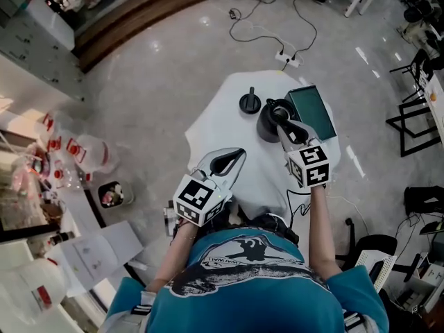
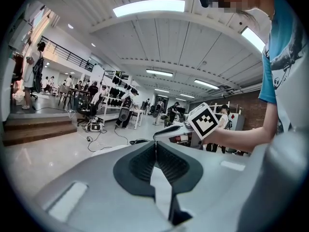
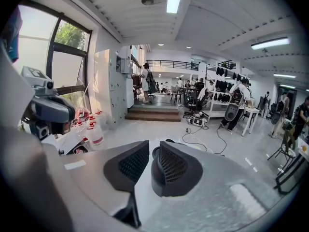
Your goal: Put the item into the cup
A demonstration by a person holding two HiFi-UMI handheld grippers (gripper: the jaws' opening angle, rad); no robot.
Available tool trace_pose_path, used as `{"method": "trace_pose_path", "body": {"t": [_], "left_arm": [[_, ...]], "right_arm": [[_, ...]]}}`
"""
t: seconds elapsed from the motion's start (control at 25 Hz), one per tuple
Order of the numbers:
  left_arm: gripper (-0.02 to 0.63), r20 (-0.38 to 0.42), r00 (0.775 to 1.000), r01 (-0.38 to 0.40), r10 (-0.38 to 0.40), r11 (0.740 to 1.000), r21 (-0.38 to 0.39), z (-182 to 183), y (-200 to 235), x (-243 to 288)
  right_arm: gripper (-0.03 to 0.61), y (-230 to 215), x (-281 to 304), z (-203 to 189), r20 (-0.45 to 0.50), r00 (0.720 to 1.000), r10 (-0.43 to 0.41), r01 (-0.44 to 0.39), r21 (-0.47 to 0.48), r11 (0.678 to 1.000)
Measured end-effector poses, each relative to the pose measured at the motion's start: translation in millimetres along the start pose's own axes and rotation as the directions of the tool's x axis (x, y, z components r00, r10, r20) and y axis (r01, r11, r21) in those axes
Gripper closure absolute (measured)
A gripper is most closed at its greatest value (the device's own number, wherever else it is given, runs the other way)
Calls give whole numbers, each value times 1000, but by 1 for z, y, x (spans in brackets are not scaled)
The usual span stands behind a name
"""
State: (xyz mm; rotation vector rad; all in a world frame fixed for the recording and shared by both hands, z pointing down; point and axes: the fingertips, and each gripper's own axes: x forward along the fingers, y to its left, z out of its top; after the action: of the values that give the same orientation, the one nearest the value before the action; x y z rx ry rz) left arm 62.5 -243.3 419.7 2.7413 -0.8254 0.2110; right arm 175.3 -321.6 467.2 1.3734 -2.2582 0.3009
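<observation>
On the white table (image 1: 225,127) stands a black cup (image 1: 266,133), with its black lid (image 1: 250,103) lying to its left. My right gripper (image 1: 279,114) hangs over the cup's top. In the right gripper view the right gripper (image 3: 154,148) has its jaws a narrow gap apart, with a small dark round item (image 3: 155,152) caught between the tips. My left gripper (image 1: 239,153) is shut and empty above the table's near edge, well left of the cup. In its own view the left gripper (image 2: 155,144) points out over the room.
A dark green flat tablet (image 1: 313,111) lies right of the cup. Cables and a power strip (image 1: 288,57) run over the floor beyond the table. Bottles and clutter (image 1: 83,155) sit at the left, with chairs and frames (image 1: 416,116) at the right.
</observation>
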Motion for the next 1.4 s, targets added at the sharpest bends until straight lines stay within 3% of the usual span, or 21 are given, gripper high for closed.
{"method": "trace_pose_path", "body": {"t": [0.68,1.12,1.4], "left_arm": [[597,-73,985,156,-153,987,27,-22,1,-33],[597,-128,954,278,-270,959,48,-42,4,-63],[597,-143,935,332,-323,943,38,-54,-11,-60]], "right_arm": [[508,99,-47,5,120,992,-40,15,198,980],[508,148,-59,-18,113,982,-149,104,333,937],[508,156,-73,-33,92,979,-180,136,358,924]]}}
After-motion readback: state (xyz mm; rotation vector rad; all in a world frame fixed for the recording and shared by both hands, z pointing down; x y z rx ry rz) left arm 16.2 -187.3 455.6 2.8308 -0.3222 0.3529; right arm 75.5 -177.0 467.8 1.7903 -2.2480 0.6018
